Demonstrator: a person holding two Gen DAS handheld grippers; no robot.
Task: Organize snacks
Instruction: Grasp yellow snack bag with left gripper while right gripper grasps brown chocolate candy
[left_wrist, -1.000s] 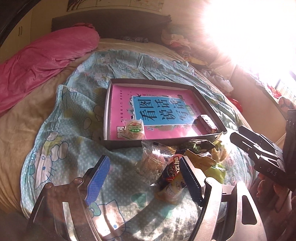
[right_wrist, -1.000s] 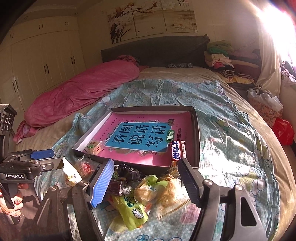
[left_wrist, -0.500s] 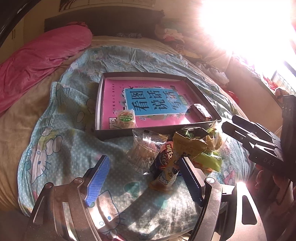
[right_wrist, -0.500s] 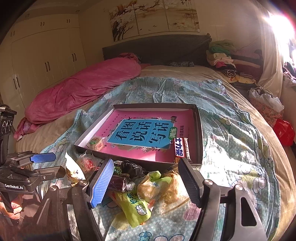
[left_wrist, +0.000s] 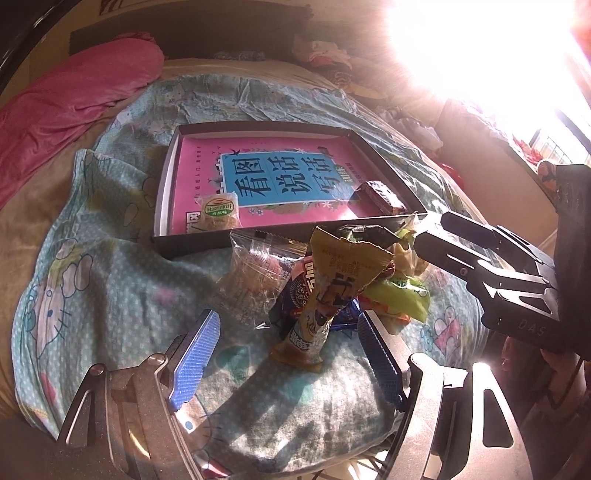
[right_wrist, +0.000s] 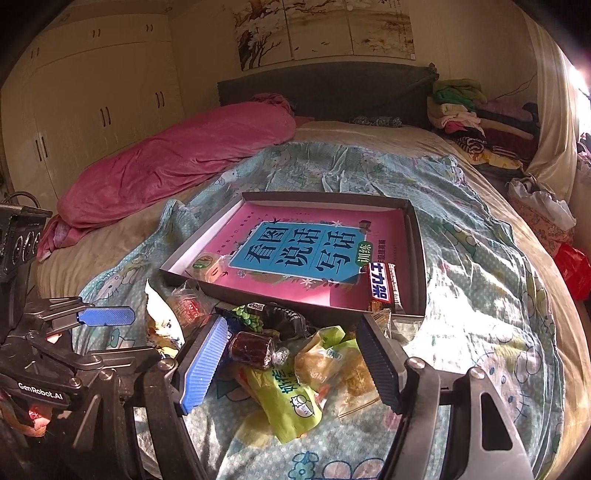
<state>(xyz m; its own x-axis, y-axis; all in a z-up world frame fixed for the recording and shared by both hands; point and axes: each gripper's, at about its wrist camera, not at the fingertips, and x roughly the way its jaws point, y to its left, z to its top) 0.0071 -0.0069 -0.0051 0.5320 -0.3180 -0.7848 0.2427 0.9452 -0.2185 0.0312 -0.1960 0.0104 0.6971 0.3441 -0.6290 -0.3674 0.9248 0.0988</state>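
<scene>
Sunlit bed (right_wrist: 480, 206), cream wardrobes (right_wrist: 92, 110), perhaps window glare (left_wrist: 480, 44)

Left gripper (left_wrist: 284, 354) and right gripper (right_wrist: 291, 354) both gape wide — held low, side by side.

A heap of wrapped snacks (right_wrist: 295, 354) lies on the bedsheet just before the shallow dark box (right_wrist: 415, 236). Inside the box, on its pink book, rest a chocolate bar (right_wrist: 382, 286) and a small round pastry (left_wrist: 218, 212).
</scene>
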